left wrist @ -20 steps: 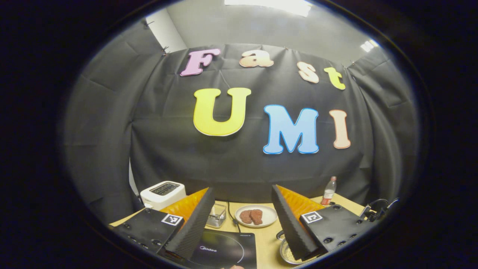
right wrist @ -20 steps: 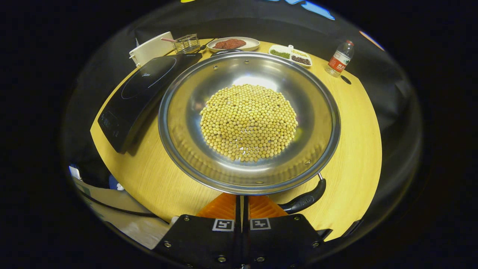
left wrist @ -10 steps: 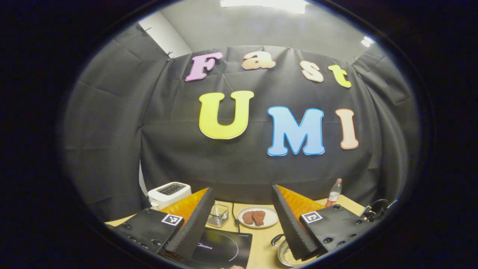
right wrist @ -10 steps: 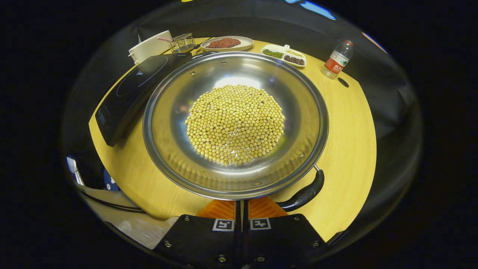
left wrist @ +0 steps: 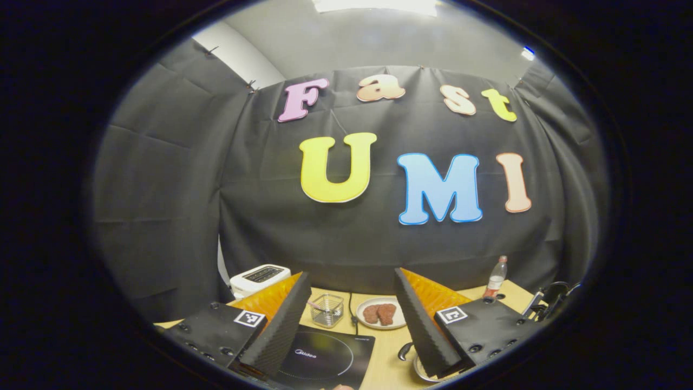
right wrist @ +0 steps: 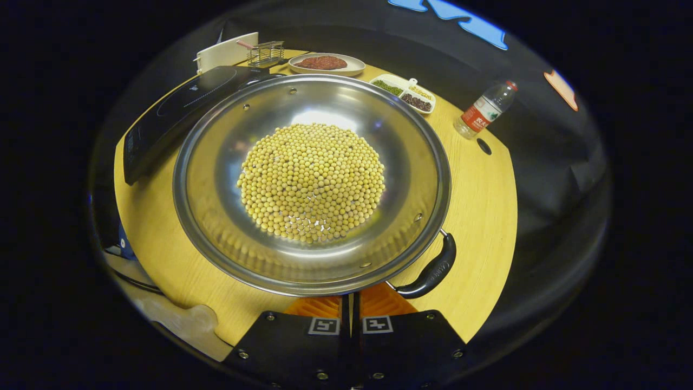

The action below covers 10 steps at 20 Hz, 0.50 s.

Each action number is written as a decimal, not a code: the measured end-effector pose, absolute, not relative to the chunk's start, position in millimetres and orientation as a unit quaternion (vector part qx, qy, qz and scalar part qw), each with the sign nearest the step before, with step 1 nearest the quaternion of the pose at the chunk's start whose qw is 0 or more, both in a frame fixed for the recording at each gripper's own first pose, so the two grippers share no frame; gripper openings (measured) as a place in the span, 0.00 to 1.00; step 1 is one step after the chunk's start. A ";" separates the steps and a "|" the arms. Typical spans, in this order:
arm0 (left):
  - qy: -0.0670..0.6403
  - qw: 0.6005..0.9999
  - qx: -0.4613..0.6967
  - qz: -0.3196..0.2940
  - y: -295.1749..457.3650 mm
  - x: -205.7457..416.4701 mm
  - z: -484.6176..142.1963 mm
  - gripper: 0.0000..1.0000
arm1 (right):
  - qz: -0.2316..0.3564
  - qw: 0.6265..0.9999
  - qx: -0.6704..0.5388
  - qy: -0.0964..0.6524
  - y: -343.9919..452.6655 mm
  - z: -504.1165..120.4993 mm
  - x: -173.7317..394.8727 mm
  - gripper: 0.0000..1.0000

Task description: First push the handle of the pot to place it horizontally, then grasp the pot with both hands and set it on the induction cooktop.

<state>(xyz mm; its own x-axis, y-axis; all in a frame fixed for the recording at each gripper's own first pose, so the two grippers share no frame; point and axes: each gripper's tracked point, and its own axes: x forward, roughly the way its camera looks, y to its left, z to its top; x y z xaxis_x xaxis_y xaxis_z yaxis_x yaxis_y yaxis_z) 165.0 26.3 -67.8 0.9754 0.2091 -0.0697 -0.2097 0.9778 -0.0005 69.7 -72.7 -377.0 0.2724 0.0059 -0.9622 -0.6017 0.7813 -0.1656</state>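
Note:
A wide steel pot (right wrist: 227, 227) holding a heap of yellow beans (right wrist: 311, 181) rests on the wooden table (right wrist: 482, 206). Its black near handle (right wrist: 430, 271) points to the lower right, just right of my right gripper (right wrist: 351, 303), which is shut with its tips tucked under the pot's near rim. The black induction cooktop (right wrist: 178, 111) lies left of the pot. In the left gripper view my left gripper (left wrist: 352, 272) is open and held above the table, with the cooktop (left wrist: 325, 360) below it and a sliver of the pot rim (left wrist: 418, 374) beside its right finger.
Along the back stand a white toaster (left wrist: 259, 277), a wire basket (left wrist: 327, 310), a plate of meat (left wrist: 381, 313) and a water bottle (right wrist: 484, 111). A divided dish of beans (right wrist: 403, 93) sits behind the pot. Cables (left wrist: 549, 295) hang at the table's right edge.
In the right gripper view the pot and cooktop have slid left and the near handle has swung closer to the gripper. The left gripper view has panned left; less pot rim shows.

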 end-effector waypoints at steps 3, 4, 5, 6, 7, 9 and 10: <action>0.035 0.993 -0.001 0.113 29.4 163.5 -67.5 0.94 | 0.204 0.759 -0.289 0.547 -75.5 -378.3 83.3 0.01; 0.035 0.993 0.000 0.115 31.4 162.2 -67.4 0.94 | 0.203 0.761 -0.296 0.540 -76.6 -378.0 88.2 0.01; 0.035 0.992 0.001 0.117 33.5 161.3 -67.3 0.94 | 0.202 0.764 -0.301 0.534 -76.8 -380.3 94.7 0.01; 0.036 0.992 0.002 0.119 34.5 160.9 -68.2 0.94 | 0.200 0.768 -0.304 0.528 -78.2 -379.2 98.4 0.01; 0.036 0.992 0.003 0.121 35.7 159.7 -68.0 0.94 | 0.199 0.770 -0.308 0.522 -78.4 -379.9 103.8 0.01; 0.038 0.991 0.004 0.126 38.0 158.8 -68.5 0.94 | 0.198 0.773 -0.317 0.513 -76.6 -379.0 110.0 0.01; 0.038 0.991 0.005 0.127 39.8 157.4 -69.5 0.94 | 0.199 0.774 -0.321 0.508 -75.0 -379.9 112.6 0.01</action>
